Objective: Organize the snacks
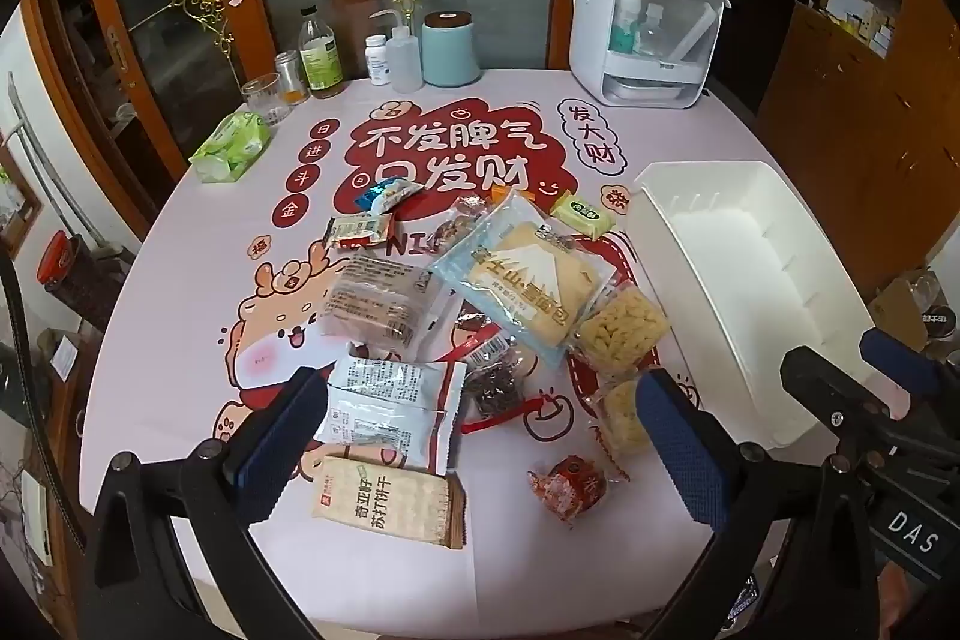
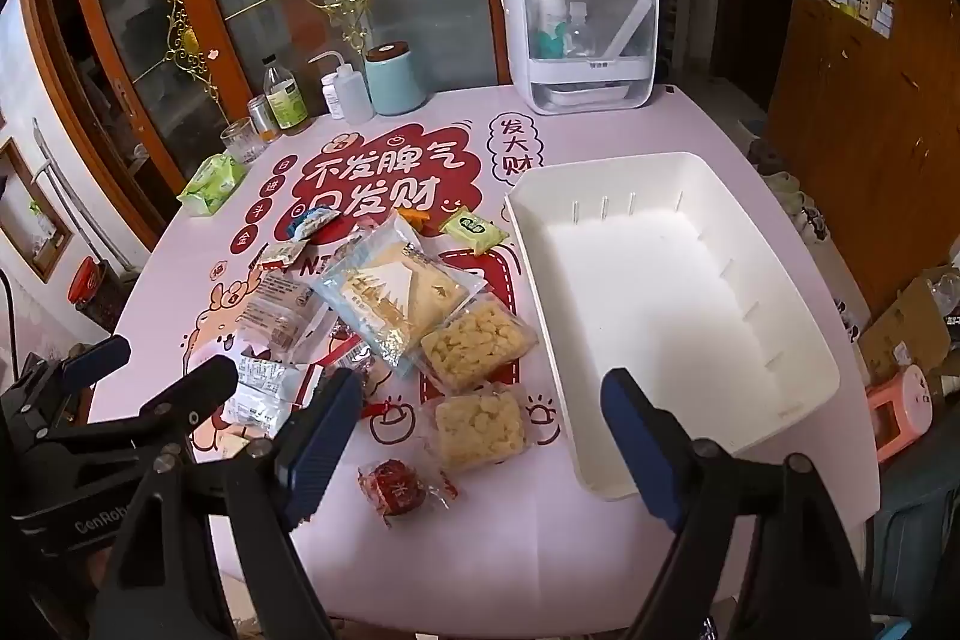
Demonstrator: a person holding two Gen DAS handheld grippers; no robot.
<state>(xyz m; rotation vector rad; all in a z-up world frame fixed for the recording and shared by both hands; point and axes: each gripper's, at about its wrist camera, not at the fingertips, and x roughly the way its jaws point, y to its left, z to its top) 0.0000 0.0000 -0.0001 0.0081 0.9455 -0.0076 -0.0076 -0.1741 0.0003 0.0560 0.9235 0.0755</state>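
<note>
Several snack packets lie heaped mid-table: a pale blue bread bag (image 1: 522,274) (image 2: 396,295), two clear packs of yellow puffs (image 2: 477,349) (image 2: 480,427), a cracker packet (image 1: 390,502), white packets (image 1: 390,406), a small red sweet (image 1: 567,487) (image 2: 396,487), a green packet (image 2: 474,229). An empty white bin (image 2: 678,298) (image 1: 738,280) stands at the right. My left gripper (image 1: 480,436) hovers open above the near packets, holding nothing. Wide apart too are the fingers of my right gripper (image 2: 480,448), over the puffs and the bin's near corner.
Along the far edge stand bottles (image 1: 321,55), a glass (image 1: 264,97), a blue canister (image 1: 450,49) and a white dispenser box (image 1: 648,28). A green tissue pack (image 1: 231,148) lies far left. Cabinets and boxes crowd the floor at right.
</note>
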